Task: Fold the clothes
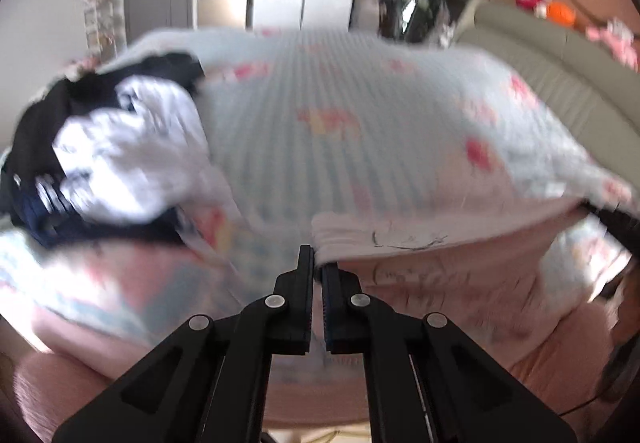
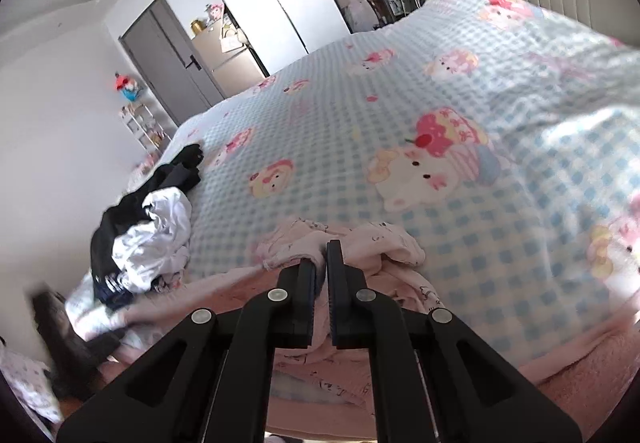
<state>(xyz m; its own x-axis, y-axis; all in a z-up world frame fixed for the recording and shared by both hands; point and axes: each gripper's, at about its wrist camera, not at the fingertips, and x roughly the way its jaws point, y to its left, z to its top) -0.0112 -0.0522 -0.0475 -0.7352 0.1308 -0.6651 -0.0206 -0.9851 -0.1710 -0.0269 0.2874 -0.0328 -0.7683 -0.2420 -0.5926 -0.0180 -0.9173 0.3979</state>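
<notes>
Gripping a pale pink garment (image 1: 420, 235) at its edge, the left claw (image 1: 318, 263) is clenched on the cloth near the foot of the bed (image 2: 360, 115), its jaws drawn nearly together with the fabric pinched between the tips. The right claw (image 2: 322, 259) is likewise clenched, on a bunched part of the same pink garment (image 2: 360, 243), which lies crumpled at the near edge of the checked blue blanket, at about six o'clock in the right wrist view. In the left wrist view, which is blurred, the pink cloth runs from the claw toward three o'clock, pulled fairly taut along one hem. A heap of white and dark clothes (image 2: 144, 227) sits at about nine o'clock on the bed, apart from the pink piece and not folded. By my judgement the step in hand is spreading or carrying the pink garment with both claws, though whether it is being opened flat or brought over into a fold cannot be told from these views. To do it well, both grips should hold near matching corners, with even tension between them so the hem stays straight, and the cloth should be laid on the open stretch of blanket around twelve o'clock, clear of the heap.
</notes>
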